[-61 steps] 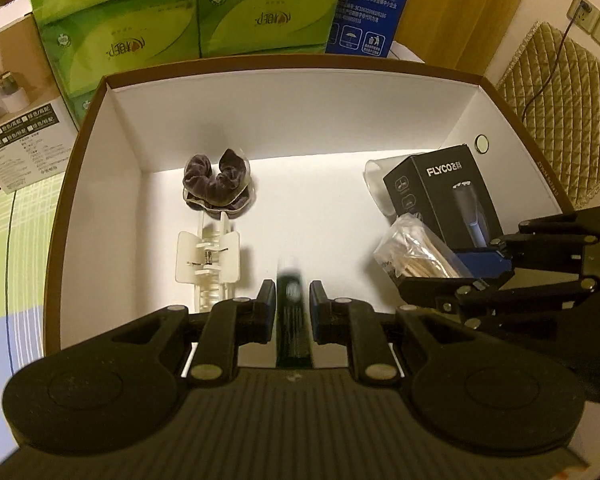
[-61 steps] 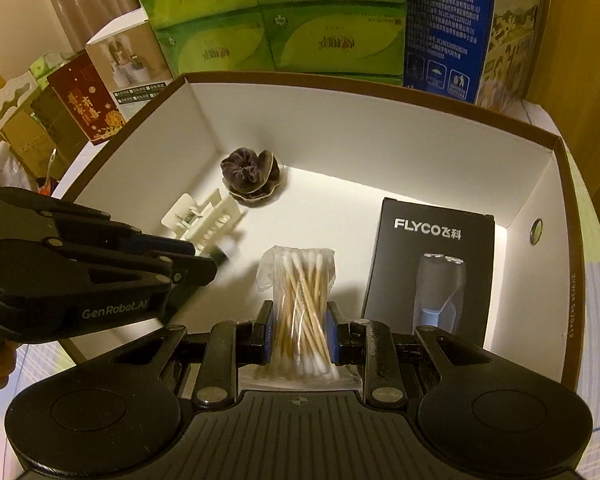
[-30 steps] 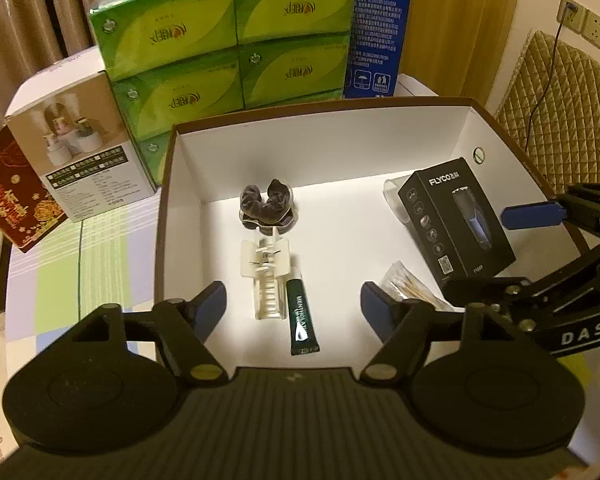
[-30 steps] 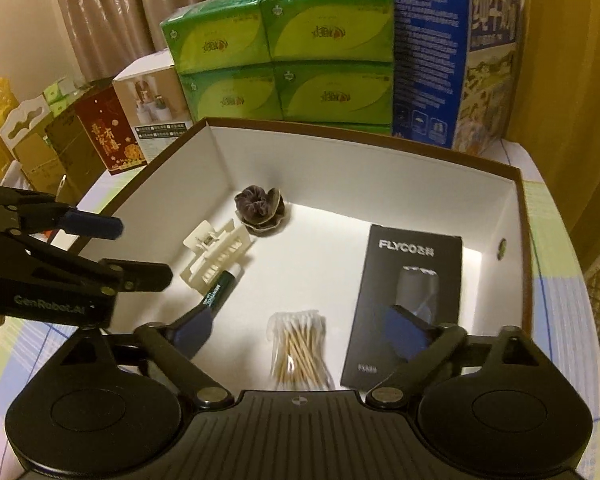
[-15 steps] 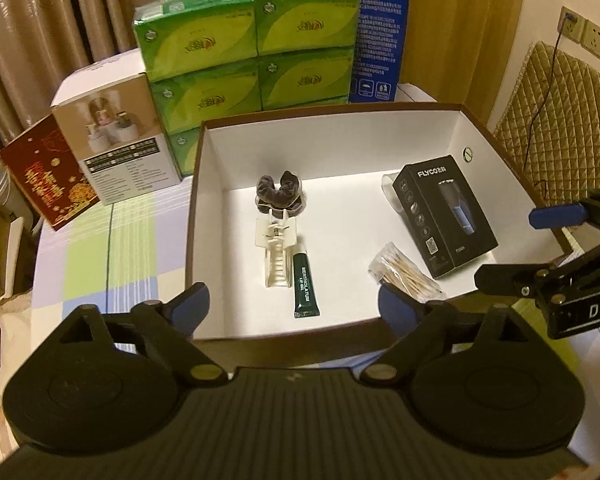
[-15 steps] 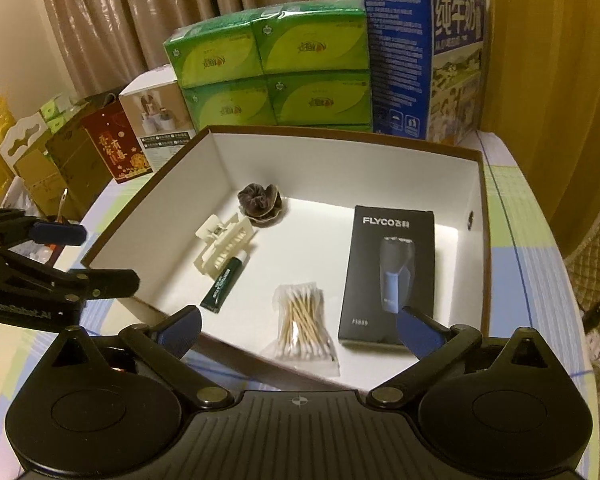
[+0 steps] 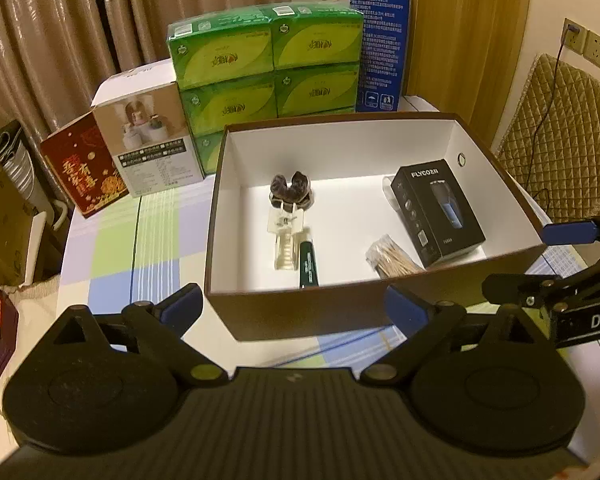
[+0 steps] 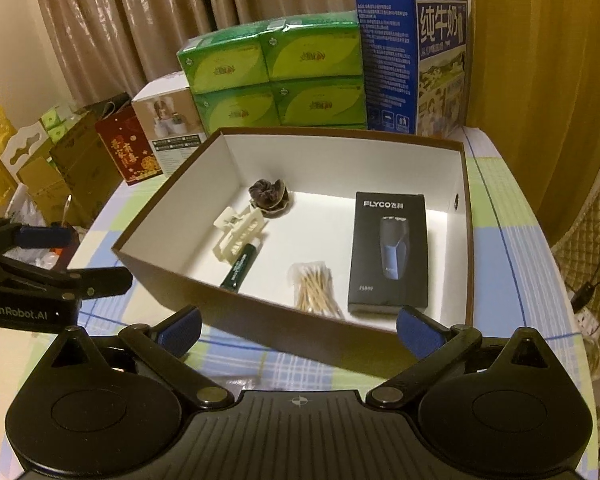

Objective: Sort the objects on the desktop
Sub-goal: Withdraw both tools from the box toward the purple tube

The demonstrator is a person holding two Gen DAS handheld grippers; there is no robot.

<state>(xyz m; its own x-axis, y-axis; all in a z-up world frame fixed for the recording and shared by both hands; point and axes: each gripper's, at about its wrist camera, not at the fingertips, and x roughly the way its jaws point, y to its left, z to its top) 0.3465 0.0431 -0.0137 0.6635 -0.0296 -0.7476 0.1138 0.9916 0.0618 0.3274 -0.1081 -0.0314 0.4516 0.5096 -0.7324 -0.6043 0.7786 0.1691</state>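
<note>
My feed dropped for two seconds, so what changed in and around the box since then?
The left gripper let go of the green tube and the right gripper let go of the cotton swab bag; both lie in the box. Both jaws have just been opening, empty, and the grippers pulled back out. The hair clip, scrunchie and shaver box stayed put.
</note>
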